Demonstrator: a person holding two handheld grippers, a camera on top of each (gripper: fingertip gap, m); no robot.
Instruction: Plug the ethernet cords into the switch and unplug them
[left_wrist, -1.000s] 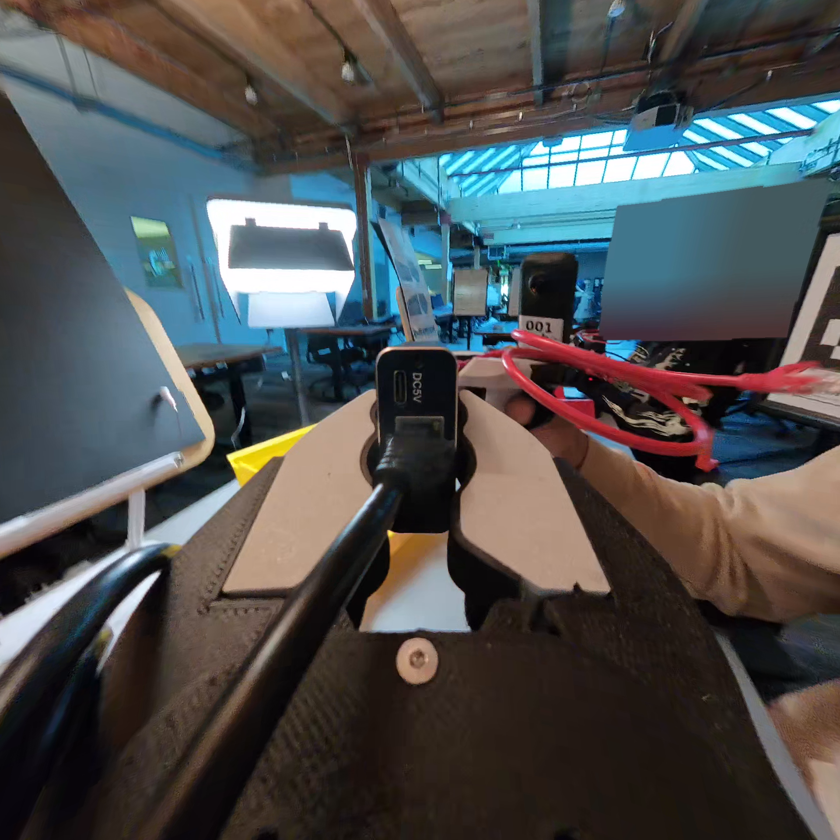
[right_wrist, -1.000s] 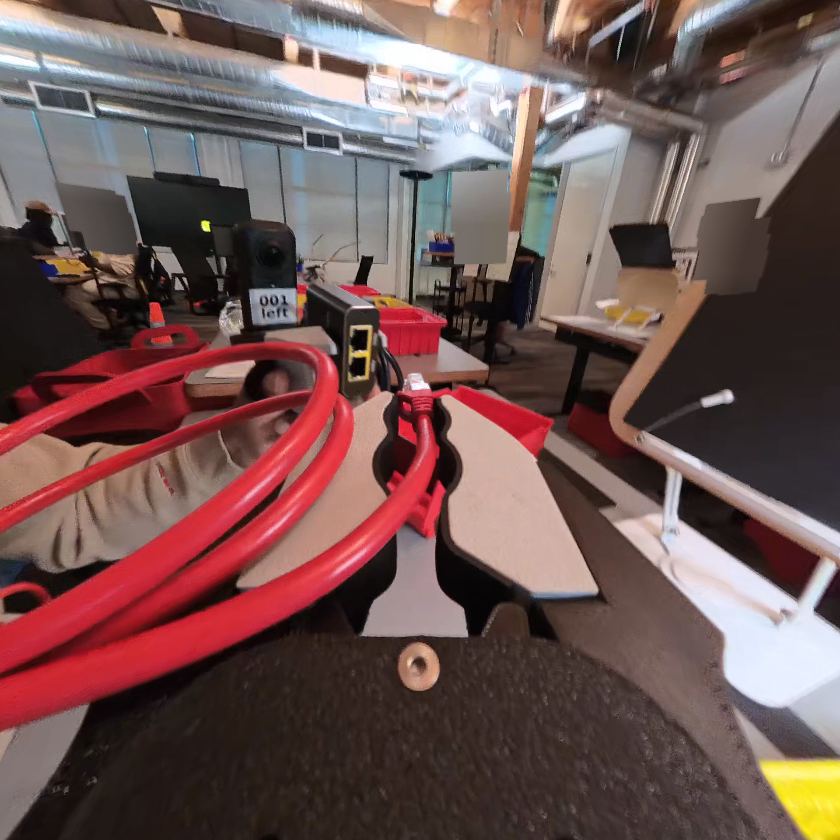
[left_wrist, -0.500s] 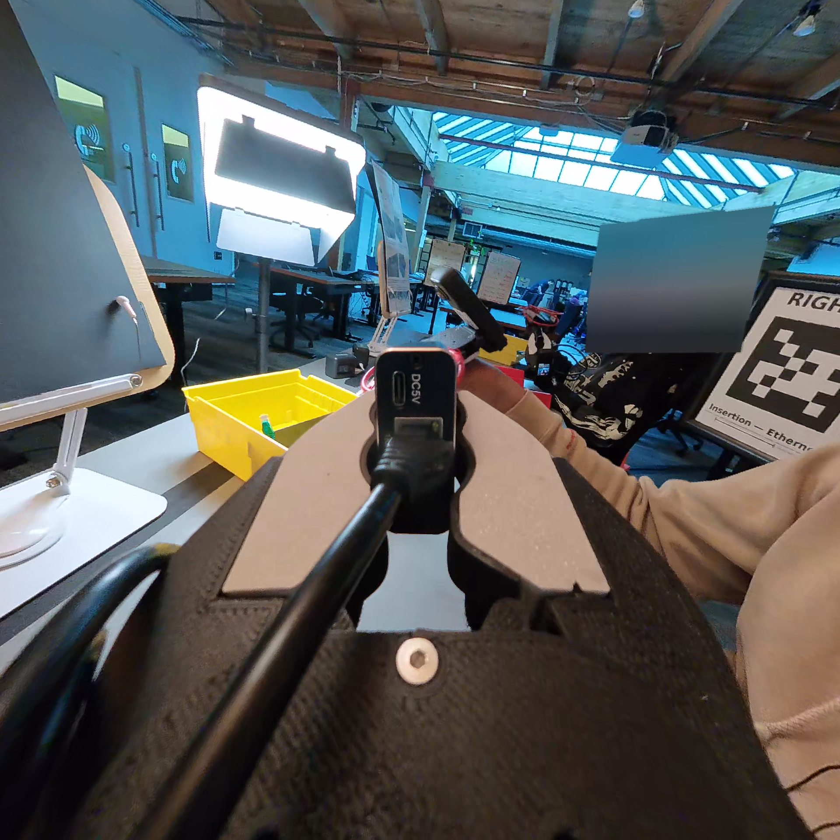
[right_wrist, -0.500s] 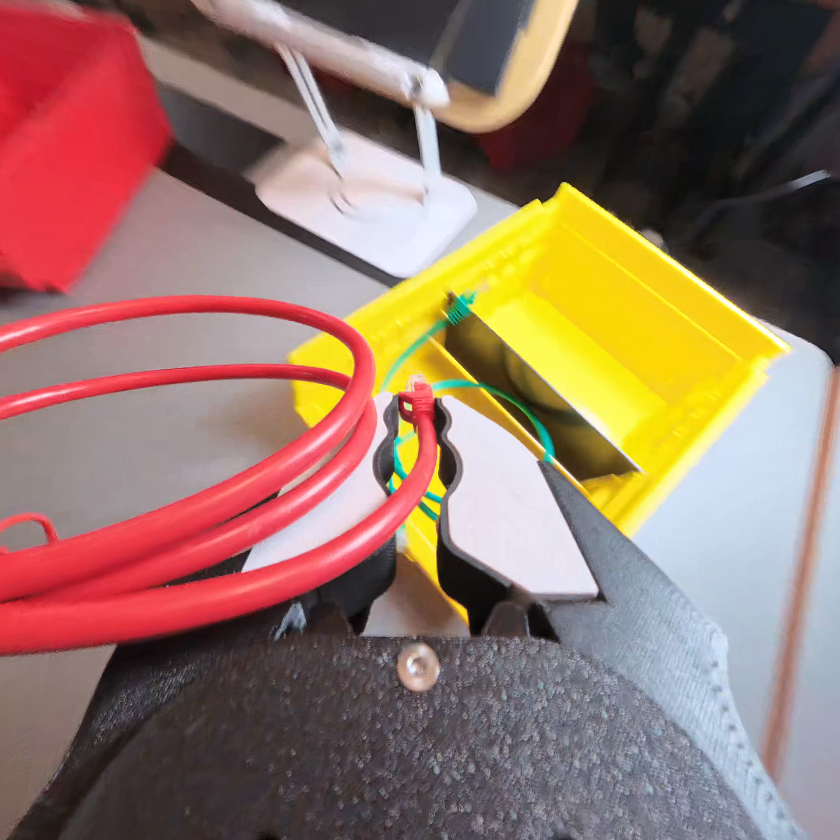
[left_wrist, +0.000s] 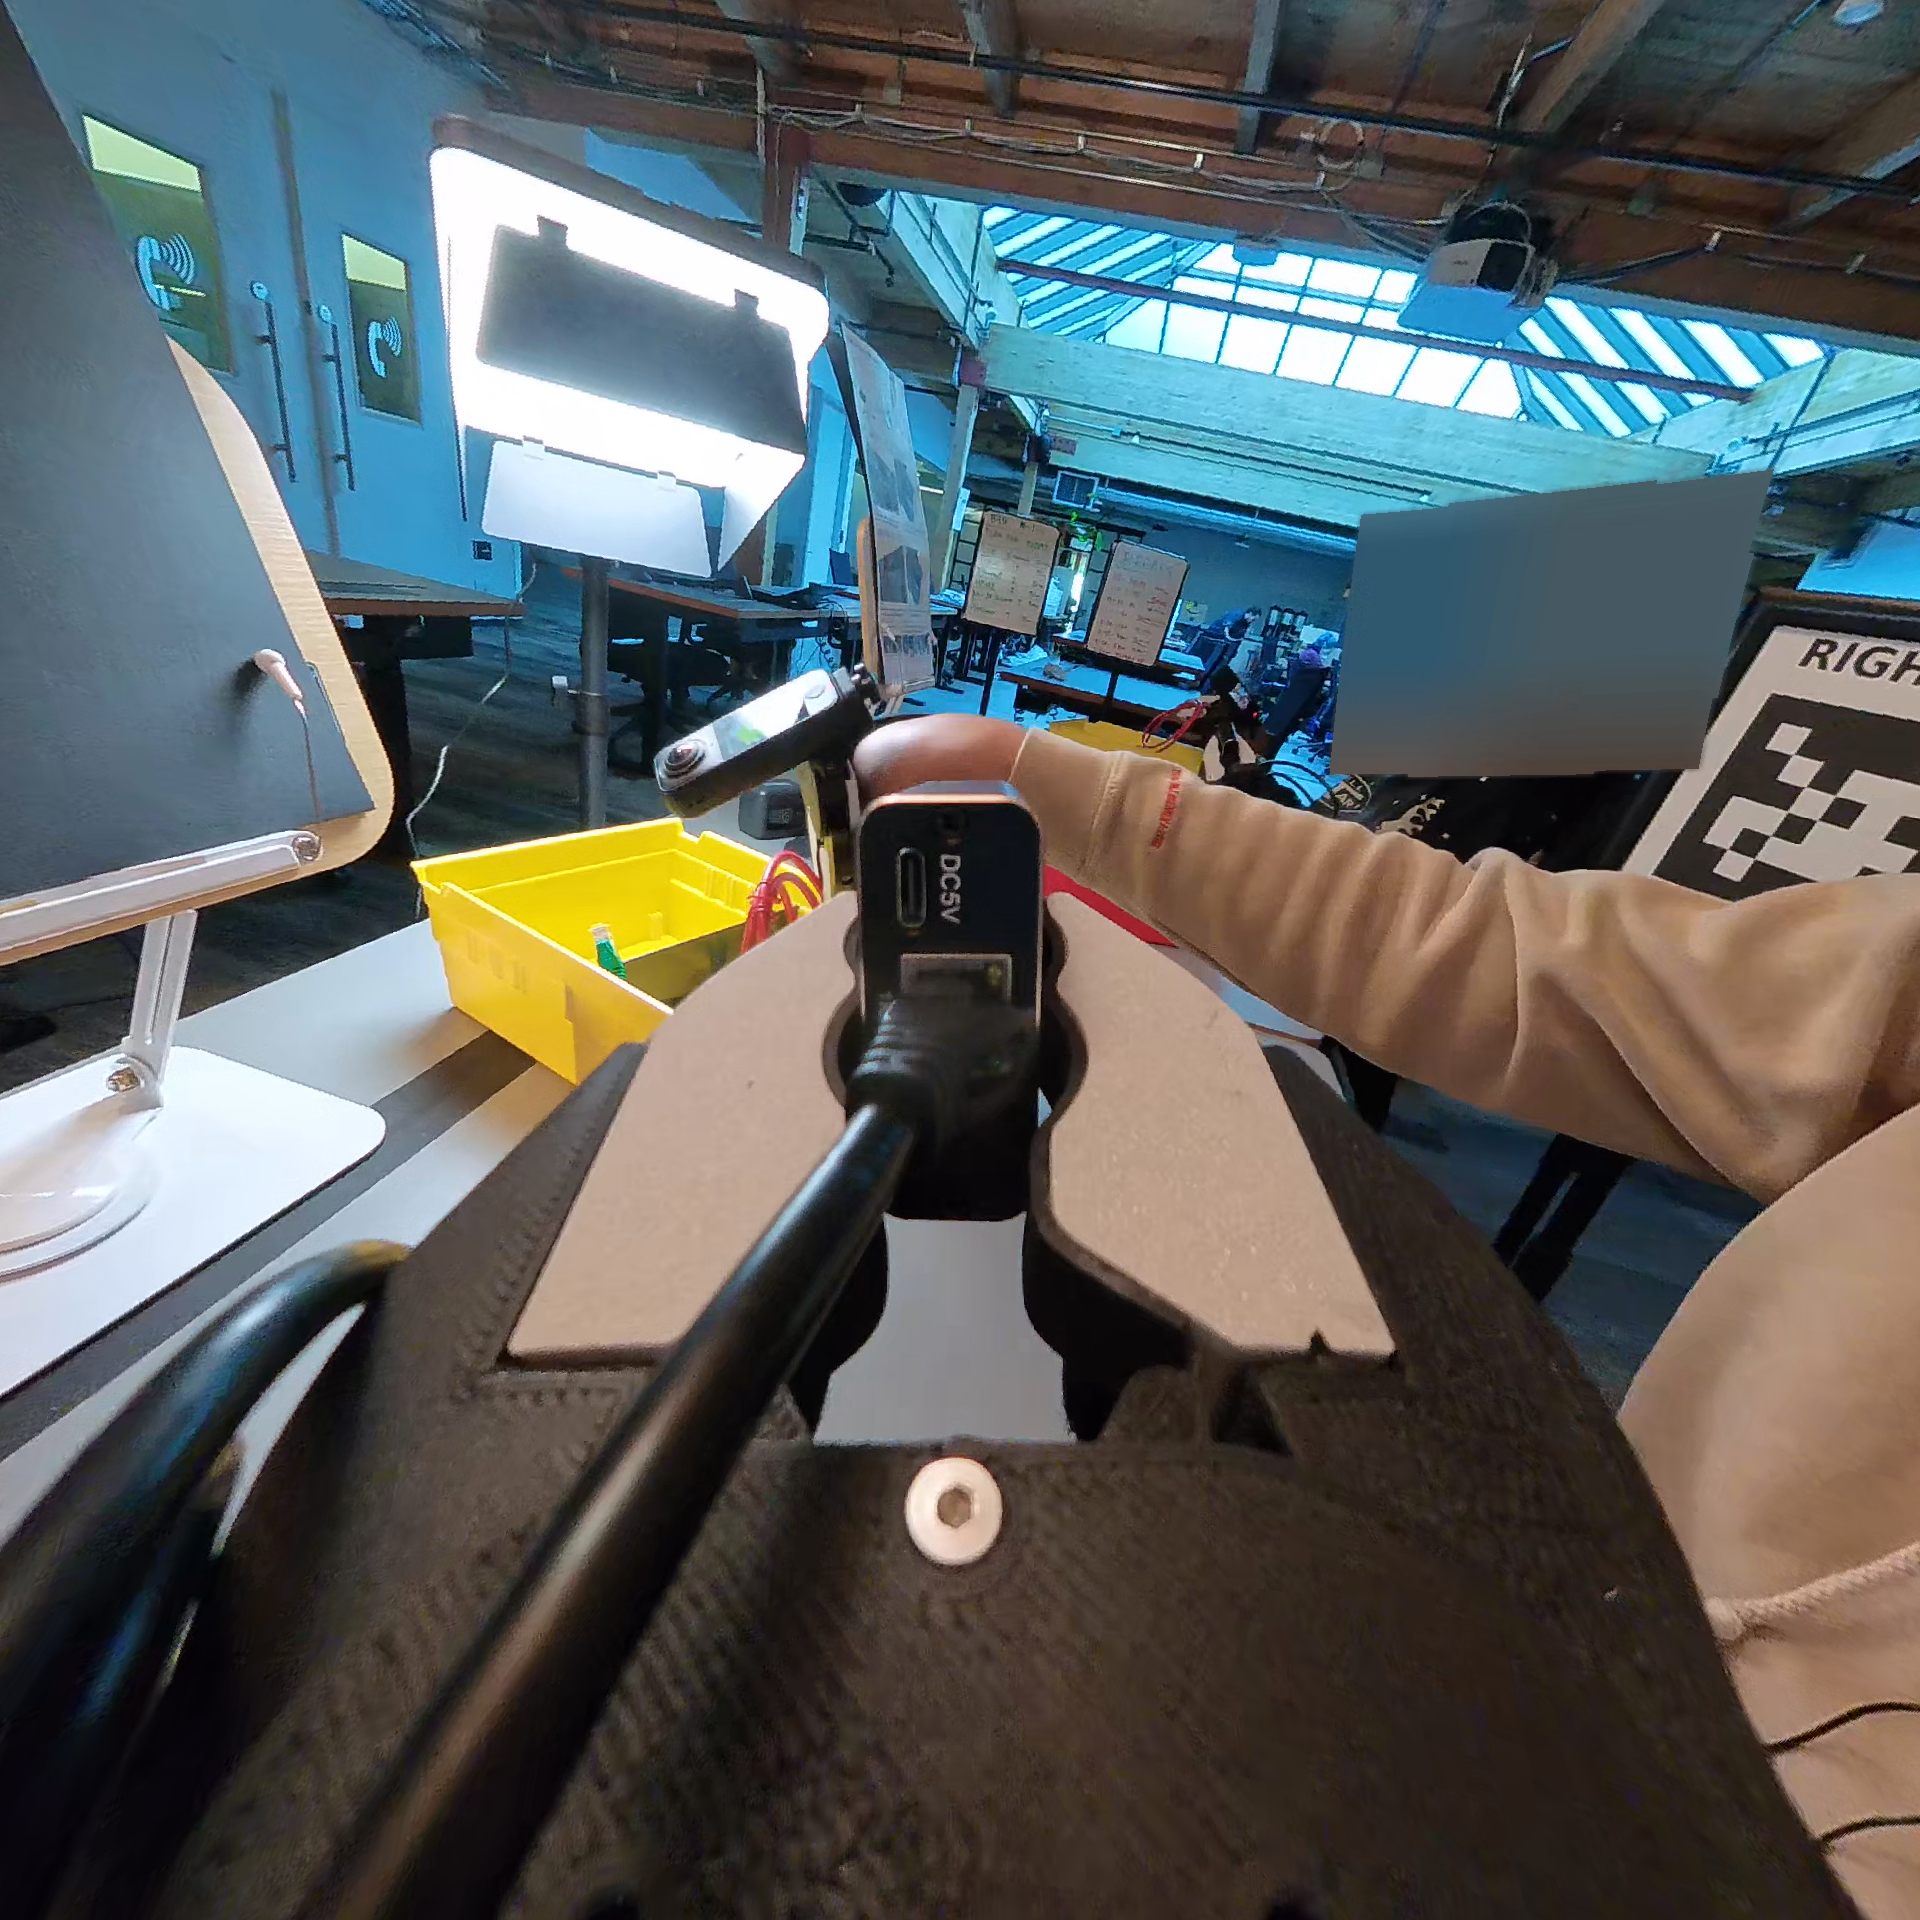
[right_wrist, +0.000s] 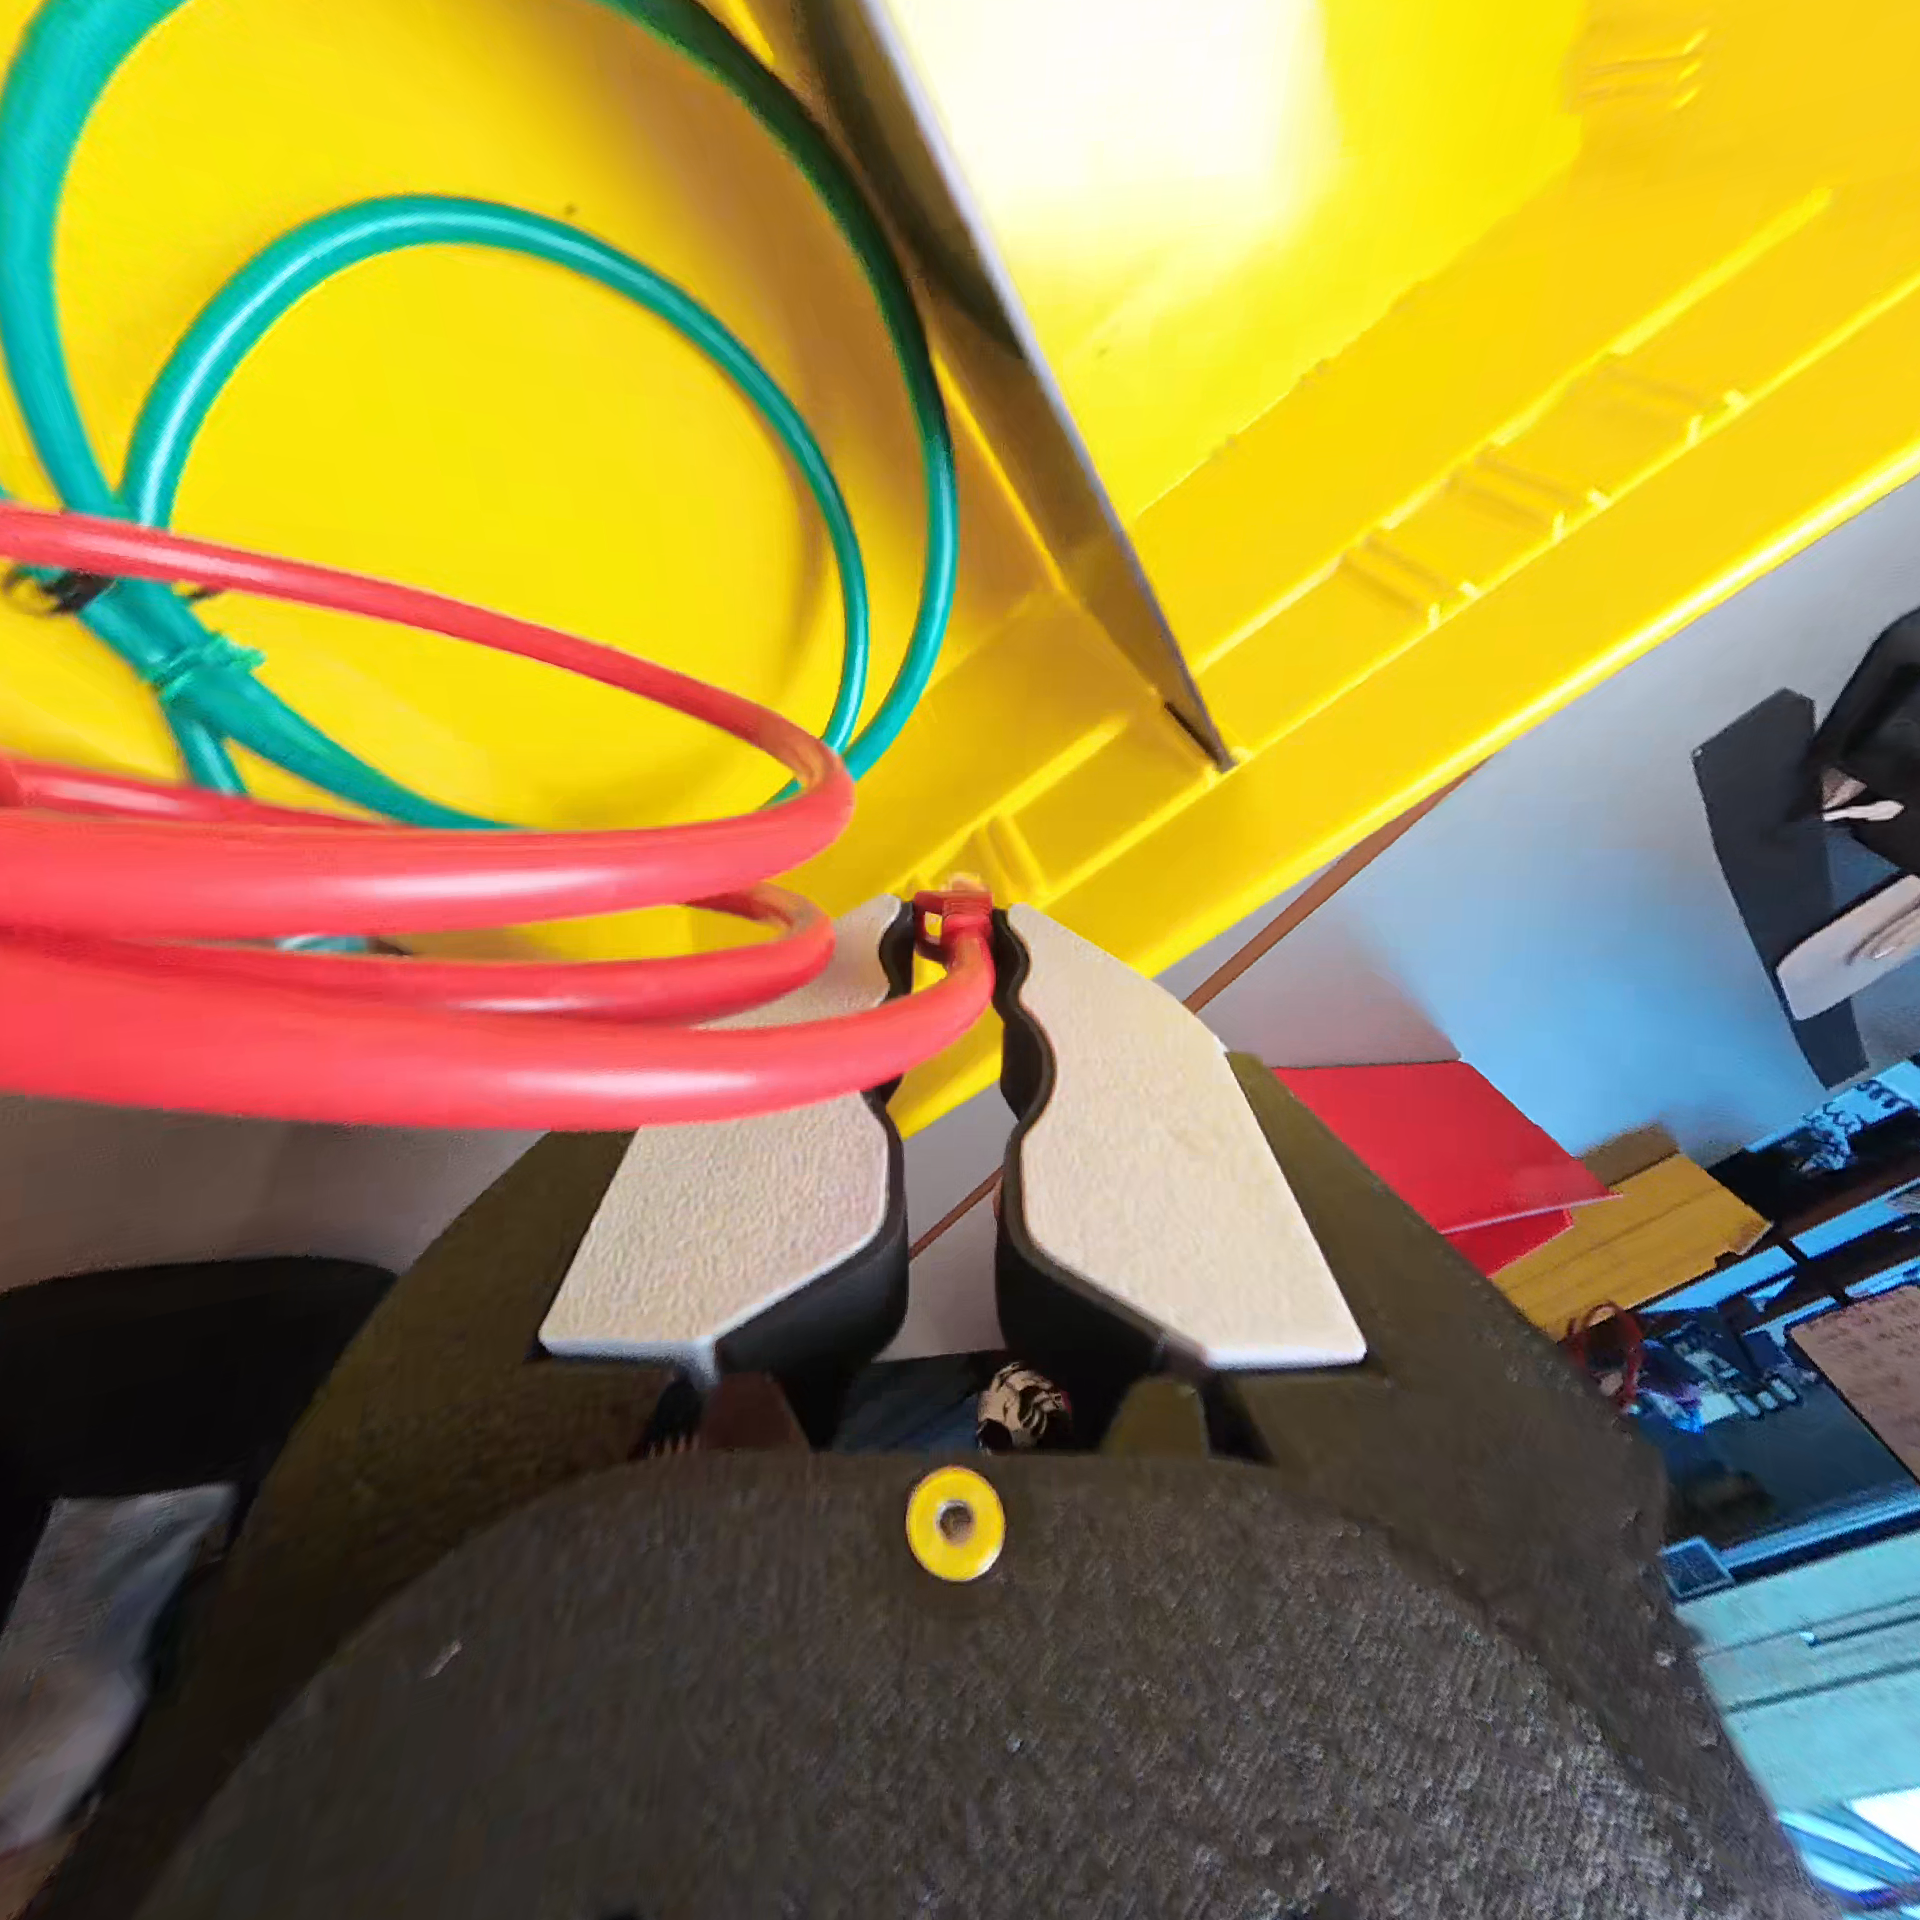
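Note:
My left gripper (left_wrist: 948, 997) is shut on a small black switch (left_wrist: 948, 883) and holds it upright above the table, with a black cable (left_wrist: 727, 1330) plugged into its near port. My right gripper (right_wrist: 951, 920) is shut on the plug end of a coiled red ethernet cord (right_wrist: 416, 873) and holds it at the rim of a yellow bin (right_wrist: 1455, 499). A coiled green ethernet cord (right_wrist: 520, 249) lies inside that bin. In the left wrist view the right gripper shows behind the switch, over the yellow bin (left_wrist: 540, 935), with the red cord (left_wrist: 779, 894) hanging there.
A metal divider (right_wrist: 997, 343) splits the yellow bin. A white stand (left_wrist: 156, 1122) with a dark board sits at the table's left. A person's sleeve (left_wrist: 1455, 997) crosses on the right. A red bin (right_wrist: 1434, 1143) sits beyond the table edge.
My right gripper has swung down from facing the switch to the yellow bin, carrying the red cord to its rim. My left gripper keeps hold of the switch and has tilted a little downward.

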